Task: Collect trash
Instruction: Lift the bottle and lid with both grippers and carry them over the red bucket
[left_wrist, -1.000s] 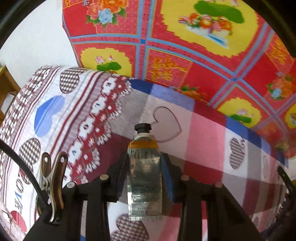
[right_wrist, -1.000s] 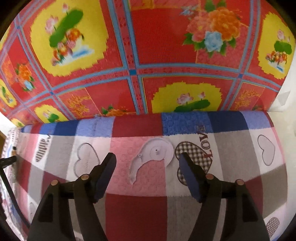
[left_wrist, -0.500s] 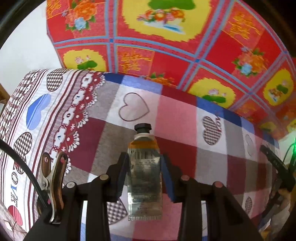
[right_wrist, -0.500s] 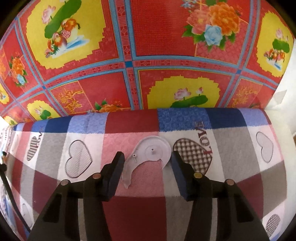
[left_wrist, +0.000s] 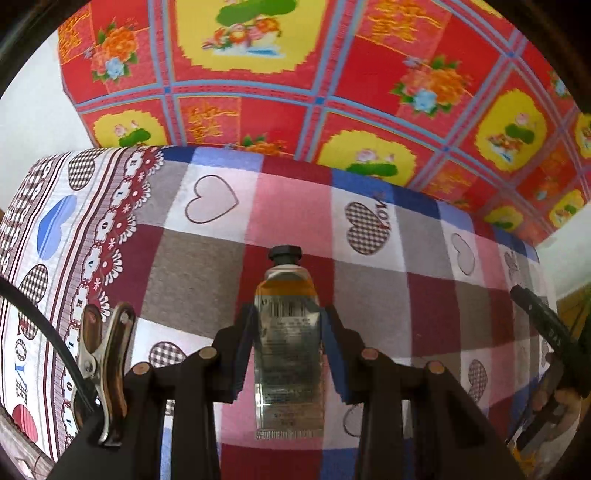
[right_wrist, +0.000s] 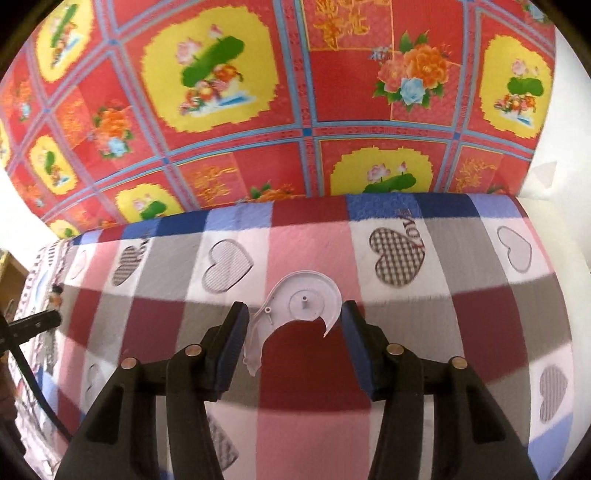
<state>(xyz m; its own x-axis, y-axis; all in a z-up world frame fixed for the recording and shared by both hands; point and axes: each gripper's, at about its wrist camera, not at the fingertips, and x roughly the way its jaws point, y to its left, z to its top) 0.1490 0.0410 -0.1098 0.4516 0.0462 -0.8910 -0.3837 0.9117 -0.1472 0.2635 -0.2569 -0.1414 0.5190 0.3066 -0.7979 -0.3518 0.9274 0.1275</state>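
Left gripper (left_wrist: 287, 354): jaws closed onto the crimped silver tube with amber neck and black screw cap (left_wrist: 288, 343), gripped about mid-body, cap pointing away from the camera, tube carried clear above the patchwork heart-print blanket (left_wrist: 424, 306). Grip unchanged across the last second; only the view has swung, from the left bordered edge of the blanket toward its middle, so the tube is being carried, not released

Right gripper (right_wrist: 291, 334): jaws partly open, holding nothing. A second ago they stood wider and short of the translucent white plastic piece, a round disc with a curved hooked tail (right_wrist: 295, 314); now they have narrowed and advanced to bracket it, one jaw beside the tail, the other beside the disc's rim. Whether either pad touches it, cannot tell. Piece lies flat on the blanket, toward the far edge below the red floral cloth backdrop (right_wrist: 314, 110)

Judgement: one item secured, second pickup at the closing stage. Thin flat plastic on soft fabric may slip or tip as the jaws close. No bin seen in either view
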